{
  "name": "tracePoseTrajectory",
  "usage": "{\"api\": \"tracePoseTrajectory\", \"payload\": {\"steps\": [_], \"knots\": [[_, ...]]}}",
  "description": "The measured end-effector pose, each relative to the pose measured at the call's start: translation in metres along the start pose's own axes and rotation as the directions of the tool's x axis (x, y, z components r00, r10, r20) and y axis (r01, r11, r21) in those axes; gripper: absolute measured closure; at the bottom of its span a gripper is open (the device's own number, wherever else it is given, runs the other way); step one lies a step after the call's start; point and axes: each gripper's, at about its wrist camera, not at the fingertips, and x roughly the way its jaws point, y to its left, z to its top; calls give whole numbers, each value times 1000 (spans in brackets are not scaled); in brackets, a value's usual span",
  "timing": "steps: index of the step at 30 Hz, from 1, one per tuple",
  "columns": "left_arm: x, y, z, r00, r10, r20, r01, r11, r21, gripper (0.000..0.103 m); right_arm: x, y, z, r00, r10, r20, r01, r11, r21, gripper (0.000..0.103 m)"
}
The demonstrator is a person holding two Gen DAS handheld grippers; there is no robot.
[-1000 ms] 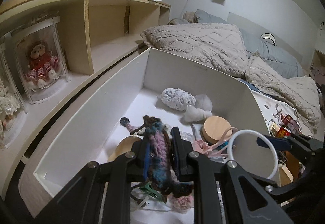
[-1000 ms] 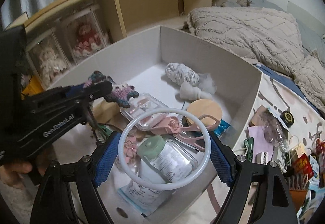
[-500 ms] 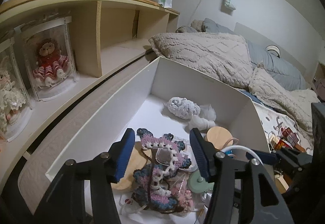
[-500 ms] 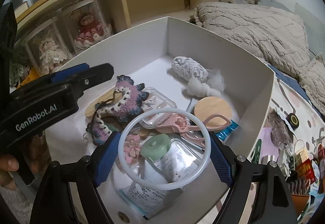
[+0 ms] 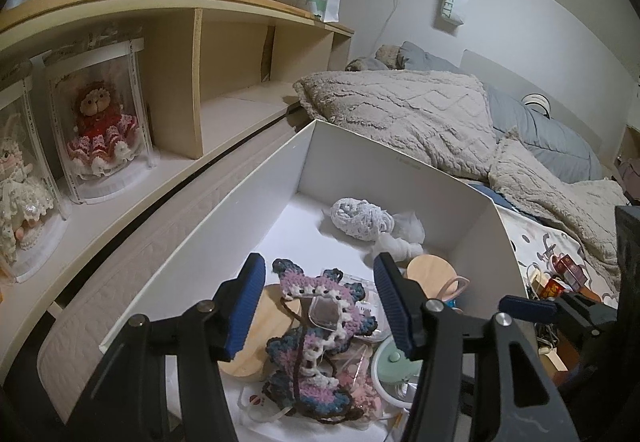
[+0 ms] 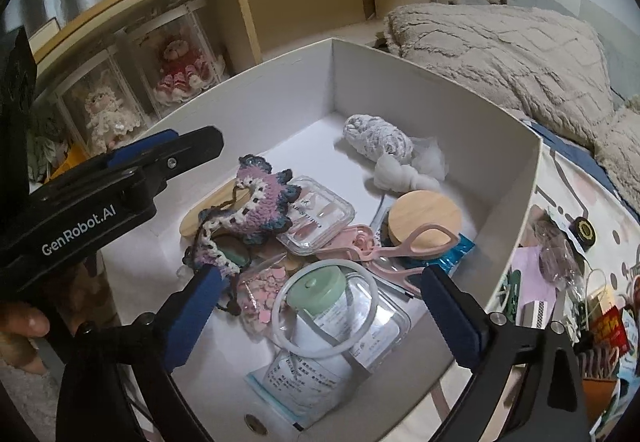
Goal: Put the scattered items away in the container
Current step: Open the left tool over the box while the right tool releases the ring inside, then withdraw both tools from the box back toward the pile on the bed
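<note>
A white box (image 5: 224,234) (image 6: 400,81) stands on the bed, holding several items. My left gripper (image 5: 318,282) (image 6: 188,145) hovers over the box's left half, its jaws opening with nothing pressed between them. Below it a pink and blue crochet piece (image 5: 304,286) (image 6: 260,197) lies loose on the pile. My right gripper (image 6: 320,282) is over the box's near end, jaws opening wide. A white ring (image 6: 276,322) lies free beneath it, resting on a mint-lidded clear container (image 6: 320,290).
In the box are a pale yarn ball (image 6: 376,137), a wooden lid (image 6: 426,209) and pink scissors (image 6: 400,246). Small clutter (image 6: 560,262) lies on the bed to the right. Left is a shelf with boxed dolls (image 5: 100,121); behind, a beige blanket (image 5: 400,113).
The left gripper went from shut on the crochet piece to open, and the piece dropped into the box. The right gripper widened and let the white ring fall onto the container below.
</note>
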Motion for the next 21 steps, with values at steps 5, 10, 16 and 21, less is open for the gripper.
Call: {"api": "tracePoseTrajectory", "payload": {"steps": [5,10,16,21], "knots": [[-6,0,3,1000,3,27,-3,1000,-7,27,-11,-4,-1,998,-17,62,17,1000,2,0],[-13,2,5,998,9,60,-8,1000,-23,3,-19,-9,-2,993,-37,109,36,999,10,0],[-22,-2,9,996,-6,84,7,1000,-16,0,-30,-16,-3,987,-66,149,63,998,28,0],[-33,-10,12,994,-20,110,20,1000,1,0,-47,-25,-4,975,-78,206,67,996,61,0]]}}
